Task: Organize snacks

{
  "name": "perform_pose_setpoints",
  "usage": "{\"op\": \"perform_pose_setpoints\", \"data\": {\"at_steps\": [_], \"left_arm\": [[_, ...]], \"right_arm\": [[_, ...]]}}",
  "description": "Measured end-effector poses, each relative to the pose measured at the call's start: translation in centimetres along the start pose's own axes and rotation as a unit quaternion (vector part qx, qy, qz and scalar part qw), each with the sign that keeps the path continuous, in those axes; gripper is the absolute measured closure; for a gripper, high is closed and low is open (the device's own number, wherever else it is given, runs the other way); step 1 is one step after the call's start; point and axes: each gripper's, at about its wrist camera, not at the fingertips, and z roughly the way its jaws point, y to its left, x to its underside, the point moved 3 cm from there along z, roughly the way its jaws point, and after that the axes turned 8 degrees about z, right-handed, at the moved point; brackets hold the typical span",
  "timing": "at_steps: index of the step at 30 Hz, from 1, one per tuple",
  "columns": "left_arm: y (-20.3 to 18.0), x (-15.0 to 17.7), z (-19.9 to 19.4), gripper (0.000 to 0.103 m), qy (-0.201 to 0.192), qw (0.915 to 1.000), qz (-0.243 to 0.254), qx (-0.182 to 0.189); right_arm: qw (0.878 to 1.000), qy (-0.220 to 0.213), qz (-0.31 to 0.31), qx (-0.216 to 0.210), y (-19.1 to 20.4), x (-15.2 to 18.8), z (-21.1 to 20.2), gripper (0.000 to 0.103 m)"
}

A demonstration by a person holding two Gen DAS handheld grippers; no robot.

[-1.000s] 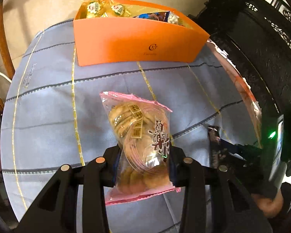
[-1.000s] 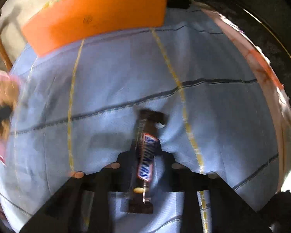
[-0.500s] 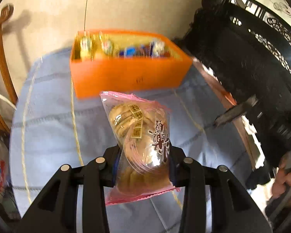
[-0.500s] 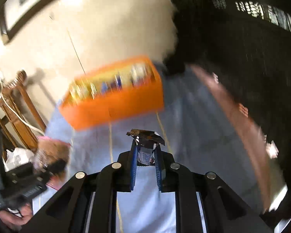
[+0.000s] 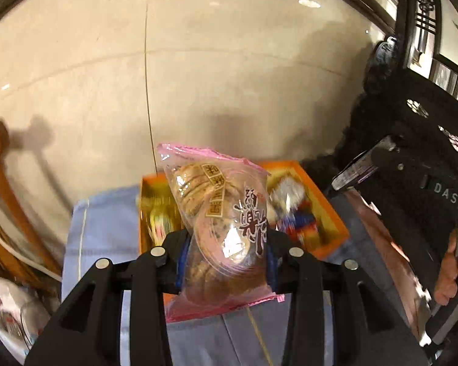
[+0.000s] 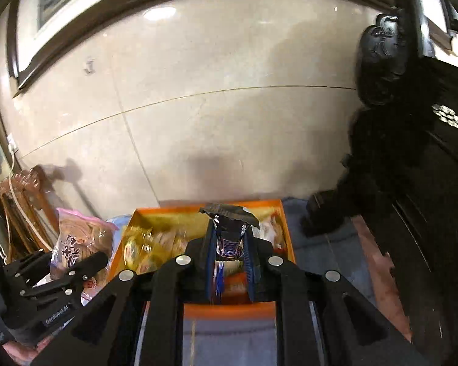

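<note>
Between the left tool's (image 5: 226, 262) closed fingers sits a pink cookie bag (image 5: 219, 222), held above the near-left part of the orange box (image 5: 329, 213). At right, the right tool (image 6: 230, 256) pinches a dark candy bar (image 6: 227, 235) over the same box, which rests on the blue-clothed surface (image 5: 103, 222). Several snacks already lie inside; by my judgement, 2 releases remain.

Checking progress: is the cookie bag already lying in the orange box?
No, the left tongs grip the cookie bag above the box.
</note>
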Motion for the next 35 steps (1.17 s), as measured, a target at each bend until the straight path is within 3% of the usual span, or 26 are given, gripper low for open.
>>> {"op": "perform_pose_setpoints", "data": {"at_steps": [1,2,3,6,11,14,20,25,35], "left_arm": [[0.5,-0.9,0.8,0.048,-0.006,0.9997,-0.008,-0.021],[0.8,-1.2,1.0,0.004,-0.009,0.9991,-0.013,-0.038],[1.3,-1.9,1.3,0.004,-0.024,0.9965,-0.023,-0.077],[1.3,-2.6,1.9,0.004,-0.021,0.9979,-0.016,-0.060],[0.8,-1.8,1.7,0.004,-0.007,0.9959,-0.014,-0.089],[0.7,-1.5,2.1,0.004,0.014,0.9980,-0.036,-0.050],[0.1,-0.6,1.1,0.004,0.032,0.9965,-0.019,-0.075],[1.0,-1.1,-0.1,0.004,0.024,0.9941,-0.032,-0.101],[2.4,-0.7,-0.6,0.004,0.043,0.9929,-0.065,-0.090]], "right_arm": [[1.000,0.004,0.010,-0.010,-0.2,-0.7,1.1,0.072],[1.000,0.008,0.018,-0.010,-0.2,-1.3,1.9,0.018],[1.000,0.010,0.020,0.008,-0.2,-2.0,2.5,0.003],[1.000,-0.017,0.011,0.014,-0.2,-2.5,1.8,0.004],[0.998,-0.033,-0.001,0.047,-0.3,-2.2,-0.5,0.004],[0.997,-0.054,-0.012,0.060,0.1,-1.4,-2.4,0.004],[0.997,-0.031,0.001,0.067,-0.4,-0.3,-2.2,0.004],[0.999,-0.006,0.011,0.041,-0.3,0.0,-1.5,0.004],[0.999,0.000,0.016,0.043,0.2,0.1,-1.5,0.004]]}}
